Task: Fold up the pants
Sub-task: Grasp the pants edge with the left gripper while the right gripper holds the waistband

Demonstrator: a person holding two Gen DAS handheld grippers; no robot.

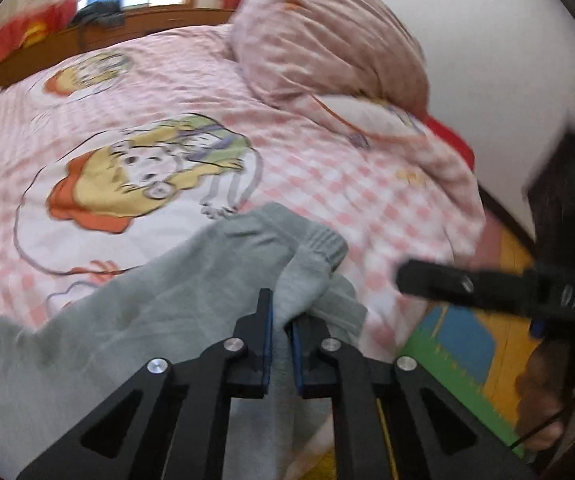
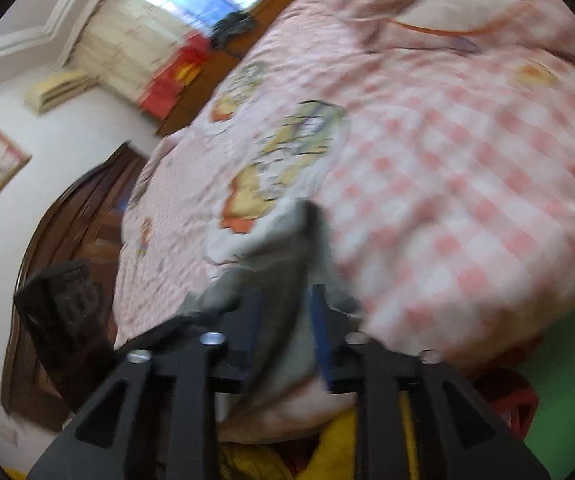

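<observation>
Grey pants (image 1: 159,304) lie across the near part of a pink checked bed cover (image 1: 167,92). My left gripper (image 1: 281,316) is shut on a bunched fold of the grey cloth near a ribbed cuff (image 1: 323,246). In the left wrist view the right gripper's black finger (image 1: 447,280) reaches in from the right, beside the cuff. In the blurred right wrist view my right gripper (image 2: 287,304) is shut on another part of the grey pants (image 2: 271,240), held over the bed's edge. The other gripper (image 2: 59,300) shows dark at the left.
A bunched pink quilt (image 1: 327,36) is piled at the bed's far right. A wooden headboard (image 1: 87,40) and a window lie beyond. Below the bed's right edge is a coloured floor mat (image 1: 459,344). A hand (image 1: 543,400) shows at the lower right.
</observation>
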